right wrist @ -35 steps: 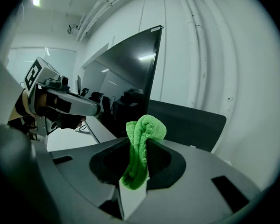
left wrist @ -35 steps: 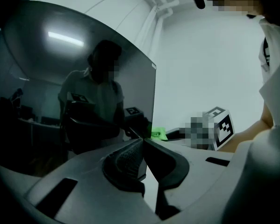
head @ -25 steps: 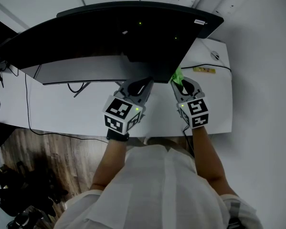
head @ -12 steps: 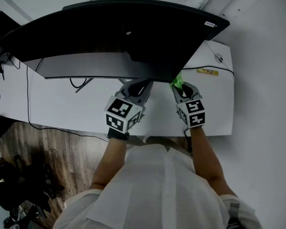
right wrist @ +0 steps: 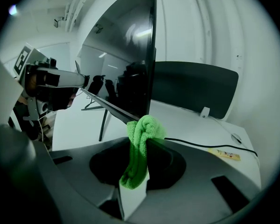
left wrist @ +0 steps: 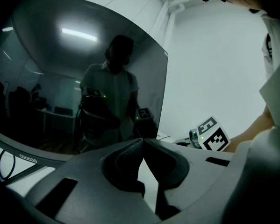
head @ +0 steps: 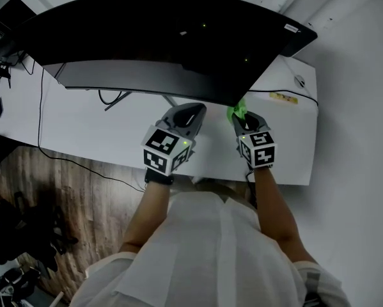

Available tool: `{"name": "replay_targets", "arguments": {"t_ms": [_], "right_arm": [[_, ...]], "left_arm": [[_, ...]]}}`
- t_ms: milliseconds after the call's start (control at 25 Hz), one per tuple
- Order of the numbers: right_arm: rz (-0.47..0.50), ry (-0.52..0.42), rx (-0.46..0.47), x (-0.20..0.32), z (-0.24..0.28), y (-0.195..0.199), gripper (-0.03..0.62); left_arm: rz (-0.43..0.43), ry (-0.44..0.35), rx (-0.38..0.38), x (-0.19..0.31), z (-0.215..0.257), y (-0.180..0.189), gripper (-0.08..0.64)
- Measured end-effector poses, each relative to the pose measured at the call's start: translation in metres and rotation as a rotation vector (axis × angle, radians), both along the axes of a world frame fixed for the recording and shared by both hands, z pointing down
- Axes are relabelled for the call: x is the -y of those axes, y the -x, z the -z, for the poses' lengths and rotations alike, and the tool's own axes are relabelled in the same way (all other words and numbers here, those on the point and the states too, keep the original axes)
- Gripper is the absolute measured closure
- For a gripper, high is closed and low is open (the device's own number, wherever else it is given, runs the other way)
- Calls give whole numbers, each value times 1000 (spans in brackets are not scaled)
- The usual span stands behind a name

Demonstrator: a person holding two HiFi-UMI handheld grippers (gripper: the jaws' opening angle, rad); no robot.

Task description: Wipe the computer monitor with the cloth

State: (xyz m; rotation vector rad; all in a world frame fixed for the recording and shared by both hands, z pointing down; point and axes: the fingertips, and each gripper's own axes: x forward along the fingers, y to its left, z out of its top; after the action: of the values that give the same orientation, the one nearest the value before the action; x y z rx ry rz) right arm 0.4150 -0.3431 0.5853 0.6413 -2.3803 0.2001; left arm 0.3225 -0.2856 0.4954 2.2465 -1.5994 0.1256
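A white desk (head: pixel 76 130) carries a dark curved monitor (head: pixel 165 37) in the head view. In the left gripper view, the left gripper (left wrist: pixel 142 143) faces the screen, its jaws meeting at the tips with nothing between them. In the right gripper view, the right gripper (right wrist: pixel 142 141) clamps a green cloth (right wrist: pixel 136 157) just beside the monitor's lower corner.

The one word that can be read is the brand "coocaa" (left wrist: pixel 27 158), in small pale letters on the bottom strip of the monitor (left wrist: pixel 60 78), at about eight o'clock in the left gripper view. A yellow sticker (head: pixel 284 97) on the desk (head: pixel 82 130), at about two o'clock in the head view, and a white label (head: pixel 290 28) on the monitor's upper corner carry print too small to read. The left cube (head: pixel 167 151) and the right cube (head: pixel 257 148) bear only black-and-white square patterns, no letters.
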Motion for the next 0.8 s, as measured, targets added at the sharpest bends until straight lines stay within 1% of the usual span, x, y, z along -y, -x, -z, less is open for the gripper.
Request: {"name": "replay_targets", "arguments": {"t_ms": [280,480,640,720,800], "right_arm": [[20,21,-8,-10,-5,1,517],[-17,45,6,-14,-2,-1,517],[-122,67,35,-14,6,-1,517],[-209,93,52,-14,9,-3,517],[-317,140,82,-16,9,-8,517]], "left_arm": [[17,3,15,-15,1,-2,543],[14,-6,25,-22,7,1,543],[-3,-15,23,-25,10,8,543],[-14,-17,20,-27,10,13,543],[-29,-17,15,-29,10,18,543]]}}
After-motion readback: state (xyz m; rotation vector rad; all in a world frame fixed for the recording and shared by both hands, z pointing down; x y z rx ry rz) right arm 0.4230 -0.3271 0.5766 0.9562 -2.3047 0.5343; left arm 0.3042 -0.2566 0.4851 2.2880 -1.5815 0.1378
